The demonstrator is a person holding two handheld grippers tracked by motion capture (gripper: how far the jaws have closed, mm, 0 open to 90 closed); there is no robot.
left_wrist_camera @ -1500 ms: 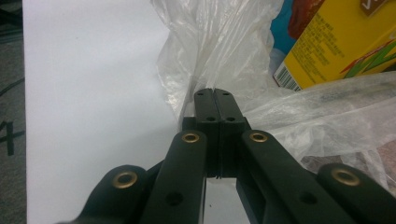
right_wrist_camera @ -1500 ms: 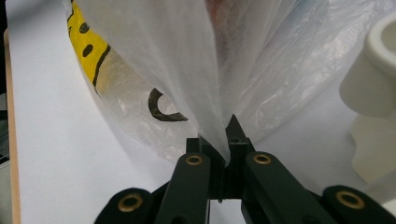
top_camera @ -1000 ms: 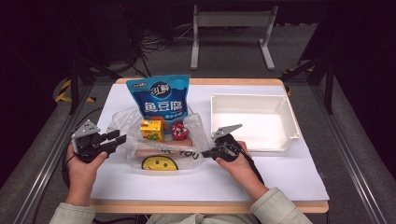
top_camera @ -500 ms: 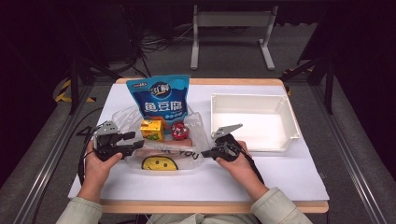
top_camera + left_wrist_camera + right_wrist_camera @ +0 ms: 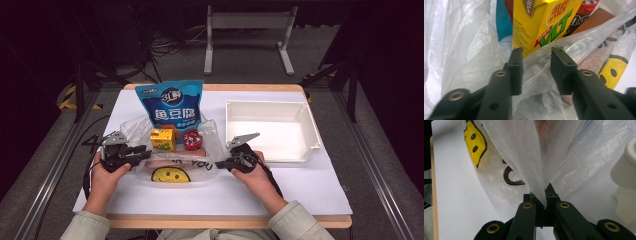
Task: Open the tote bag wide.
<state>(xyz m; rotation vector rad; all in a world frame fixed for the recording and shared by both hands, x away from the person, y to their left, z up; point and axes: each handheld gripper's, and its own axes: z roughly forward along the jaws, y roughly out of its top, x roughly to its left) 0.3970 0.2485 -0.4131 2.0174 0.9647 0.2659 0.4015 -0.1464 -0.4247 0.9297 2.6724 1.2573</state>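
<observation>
Your right gripper (image 5: pixel 543 195) is clenched on the plastic bag (image 5: pixel 210 145) lying mid-desk. Your left gripper (image 5: pixel 535 71) is released at the bag's 9 o'clock edge; close on one film layer only, clear of the yellow carton (image 5: pixel 541 22).

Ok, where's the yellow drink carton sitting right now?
In the high view the yellow drink carton stands inside the plastic bag, left of centre, just below the blue pouch and left of the red can.
</observation>
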